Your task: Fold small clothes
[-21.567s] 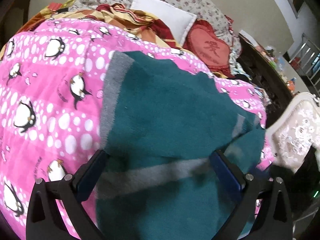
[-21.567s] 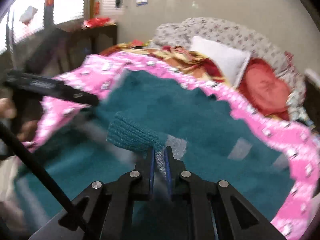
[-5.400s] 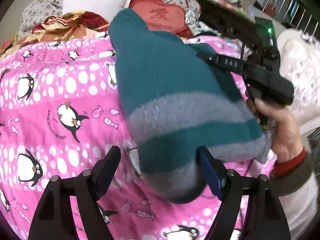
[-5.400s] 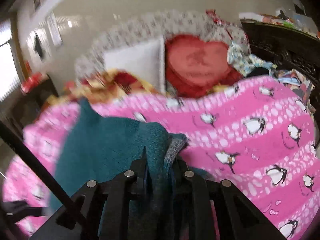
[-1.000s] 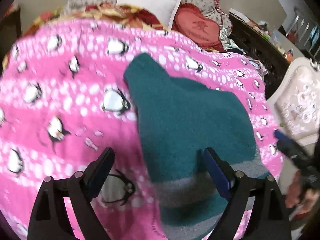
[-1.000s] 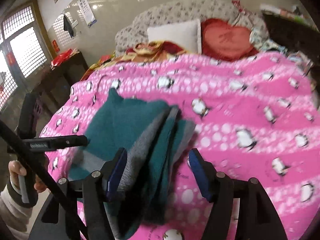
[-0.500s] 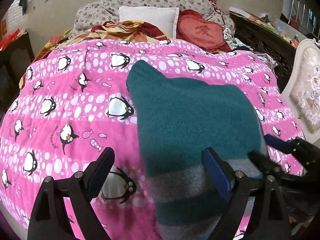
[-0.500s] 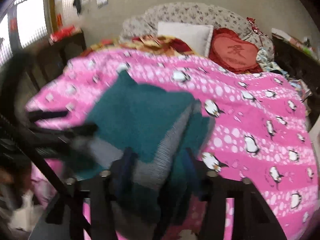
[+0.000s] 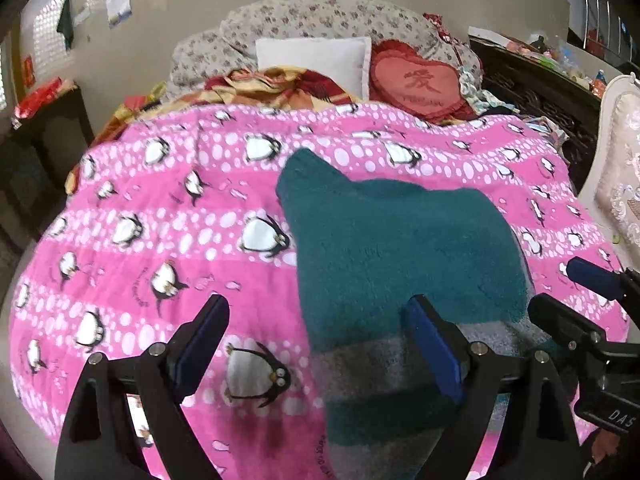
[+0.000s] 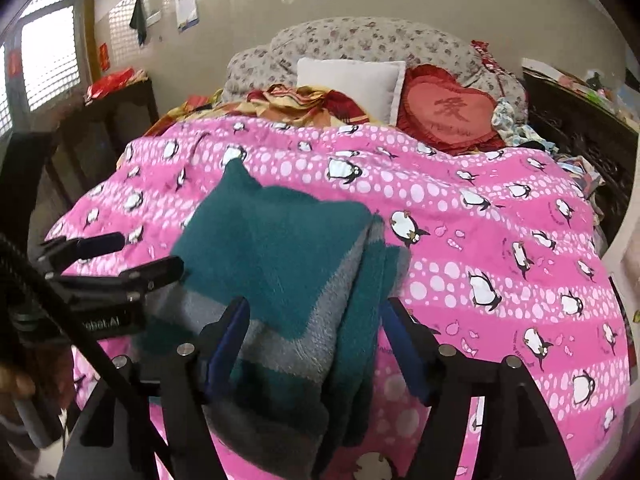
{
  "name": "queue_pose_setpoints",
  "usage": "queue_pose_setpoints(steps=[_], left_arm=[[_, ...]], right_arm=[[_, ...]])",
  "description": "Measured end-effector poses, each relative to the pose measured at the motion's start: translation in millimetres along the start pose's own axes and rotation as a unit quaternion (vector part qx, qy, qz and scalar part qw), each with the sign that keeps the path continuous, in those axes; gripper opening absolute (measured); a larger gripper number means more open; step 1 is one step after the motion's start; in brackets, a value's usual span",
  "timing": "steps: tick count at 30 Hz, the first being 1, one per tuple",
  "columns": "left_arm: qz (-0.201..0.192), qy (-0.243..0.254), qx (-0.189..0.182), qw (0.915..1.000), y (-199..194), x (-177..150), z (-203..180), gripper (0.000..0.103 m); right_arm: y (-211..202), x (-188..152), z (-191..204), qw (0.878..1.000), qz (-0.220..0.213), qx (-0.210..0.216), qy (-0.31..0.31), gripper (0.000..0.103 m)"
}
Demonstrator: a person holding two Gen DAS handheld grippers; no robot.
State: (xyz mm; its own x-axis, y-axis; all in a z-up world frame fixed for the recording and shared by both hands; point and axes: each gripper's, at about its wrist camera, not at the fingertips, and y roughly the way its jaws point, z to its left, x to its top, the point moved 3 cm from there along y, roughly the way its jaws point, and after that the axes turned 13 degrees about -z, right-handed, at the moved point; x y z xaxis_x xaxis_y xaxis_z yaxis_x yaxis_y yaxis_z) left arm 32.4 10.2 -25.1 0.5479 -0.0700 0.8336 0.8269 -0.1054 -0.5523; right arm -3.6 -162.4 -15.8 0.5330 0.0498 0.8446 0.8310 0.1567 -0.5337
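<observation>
A folded teal sweater with grey stripes (image 9: 400, 248) lies on the pink penguin quilt (image 9: 160, 220), its near end hanging over the bed's front edge. My left gripper (image 9: 318, 338) is open at the sweater's left edge, with one finger over the quilt and the other over the grey stripe. In the right wrist view the sweater (image 10: 280, 240) has its layered right edge between the fingers of my right gripper (image 10: 316, 340). Those jaws are opening and the pads stand clear of the cloth. Each gripper shows in the other's view, the right gripper (image 9: 580, 308) and the left gripper (image 10: 108, 260).
At the head of the bed are a white pillow (image 9: 312, 60), a red heart cushion (image 9: 420, 84) and a crumpled patterned blanket (image 9: 280, 84). Dark wooden furniture (image 9: 540, 92) and a cream chair (image 9: 620, 160) stand to the right, a dark cabinet (image 10: 112, 120) to the left.
The right gripper's jaws narrowed around the sweater's edge half a second ago and now stand wide again. Both grippers have tilted up and drawn back a little. The sweater lies still.
</observation>
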Motion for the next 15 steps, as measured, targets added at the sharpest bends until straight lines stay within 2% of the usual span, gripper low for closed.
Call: queue_pose_setpoints(steps=[6, 15], left_arm=[[-0.01, -0.016, 0.005, 0.9998, -9.2, 2.2, 5.2, 0.09], [-0.006, -0.025, 0.003, 0.9997, -10.5, 0.9, 4.3, 0.09]], right_arm=[[-1.7, 2.4, 0.0, 1.0, -0.004, -0.016, 0.024, 0.086], [-6.2, 4.0, -0.4, 0.999, -0.01, -0.031, 0.029, 0.09]])
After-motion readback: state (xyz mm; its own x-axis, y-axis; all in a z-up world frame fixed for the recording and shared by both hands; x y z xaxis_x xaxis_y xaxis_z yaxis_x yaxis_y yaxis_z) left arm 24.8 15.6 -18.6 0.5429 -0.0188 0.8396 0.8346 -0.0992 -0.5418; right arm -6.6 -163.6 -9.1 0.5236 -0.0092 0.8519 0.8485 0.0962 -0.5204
